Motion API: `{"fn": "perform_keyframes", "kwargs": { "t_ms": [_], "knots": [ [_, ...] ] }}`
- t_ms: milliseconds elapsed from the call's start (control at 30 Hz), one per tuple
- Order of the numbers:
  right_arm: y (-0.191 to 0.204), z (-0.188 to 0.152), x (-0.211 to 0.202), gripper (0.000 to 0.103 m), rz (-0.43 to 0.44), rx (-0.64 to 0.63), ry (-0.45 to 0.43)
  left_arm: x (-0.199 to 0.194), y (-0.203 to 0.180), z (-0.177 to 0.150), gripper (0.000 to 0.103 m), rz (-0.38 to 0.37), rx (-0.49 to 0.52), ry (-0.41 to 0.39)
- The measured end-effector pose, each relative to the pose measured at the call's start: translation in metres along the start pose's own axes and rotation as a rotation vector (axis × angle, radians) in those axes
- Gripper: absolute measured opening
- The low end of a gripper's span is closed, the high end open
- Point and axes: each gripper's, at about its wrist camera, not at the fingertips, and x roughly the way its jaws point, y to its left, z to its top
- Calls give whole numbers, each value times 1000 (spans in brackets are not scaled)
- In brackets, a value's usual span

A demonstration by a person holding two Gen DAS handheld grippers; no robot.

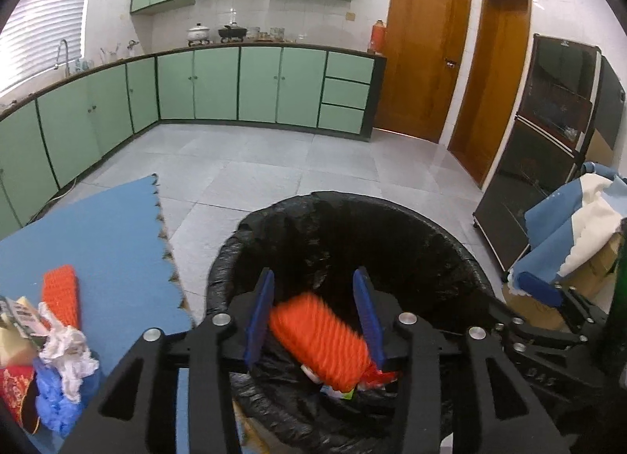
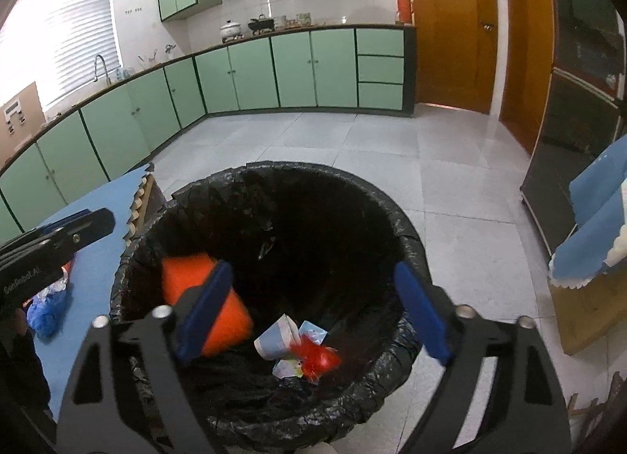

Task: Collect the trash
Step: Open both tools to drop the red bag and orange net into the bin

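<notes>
Orange foam netting (image 1: 319,340) is dropping blurred between our left gripper (image 1: 317,316) pads, released above the black-lined bin (image 1: 235,246). Our right gripper (image 2: 309,309) stands wide with nothing in it over the same bin, where a paper cup (image 2: 276,338) and red wrapper (image 2: 317,358) already lie at the bottom. So part of the job looks done. On the blue mat (image 1: 109,226), near its front edge, another orange net (image 1: 60,293), crumpled tissue (image 1: 64,352) and a blue bag (image 1: 55,407) remain.
</notes>
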Motion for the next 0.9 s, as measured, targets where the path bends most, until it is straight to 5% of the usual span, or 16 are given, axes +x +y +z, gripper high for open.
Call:
{"fn": "perform_keyframes", "kwargs": {
  "t_ms": [200,900],
  "knots": [
    [15,1,-20,97,1,11,0,-32,28,-6,58,66,-21,-34],
    [161,-11,-66,97,215,-123,-46,-161,172,-84,60,402,-147,-71]
  ]
}}
